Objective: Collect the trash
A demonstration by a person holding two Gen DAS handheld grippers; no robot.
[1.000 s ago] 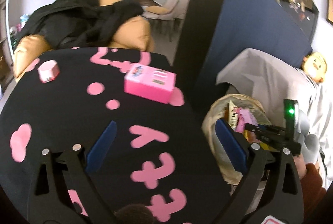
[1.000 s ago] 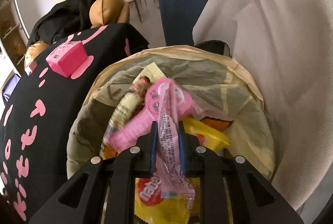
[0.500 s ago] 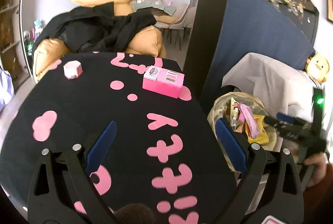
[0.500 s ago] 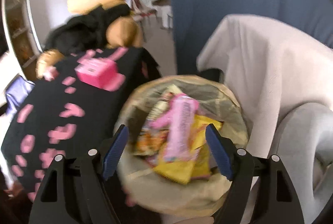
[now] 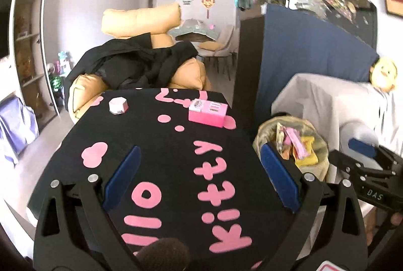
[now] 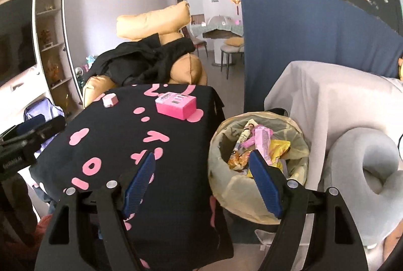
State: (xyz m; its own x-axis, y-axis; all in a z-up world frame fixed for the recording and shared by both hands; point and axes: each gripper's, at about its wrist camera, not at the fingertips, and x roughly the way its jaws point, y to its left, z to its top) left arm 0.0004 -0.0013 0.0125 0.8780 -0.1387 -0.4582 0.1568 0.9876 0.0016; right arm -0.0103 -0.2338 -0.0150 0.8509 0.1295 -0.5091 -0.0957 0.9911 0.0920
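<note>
A: Blue-padded, the left gripper (image 5: 199,177) hangs over the black tablecloth (image 5: 156,152), fingers spread wide, holding nothing.

B: The right gripper (image 6: 201,177) is likewise wide open and empty. Just beyond its right finger, at one o'clock, wrappers (image 6: 262,145) lie inside the bag-lined trash bin (image 6: 252,205).

A: Farther, at eleven o'clock, a pink box (image 6: 175,104) sits on the cloth.

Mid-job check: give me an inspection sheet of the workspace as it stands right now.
Surface: black tablecloth with pink lettering.
Job's things: trash bin, bag-lined, holds pink and yellow wrappers.
Clutter: pink box and small white-pink hexagonal box on the table.
Grippers: left gripper open, empty; right gripper open, empty.
Cables: nothing seen.
Surroundings: tan sofa with black clothing, grey neck pillow, blue partition.
</note>
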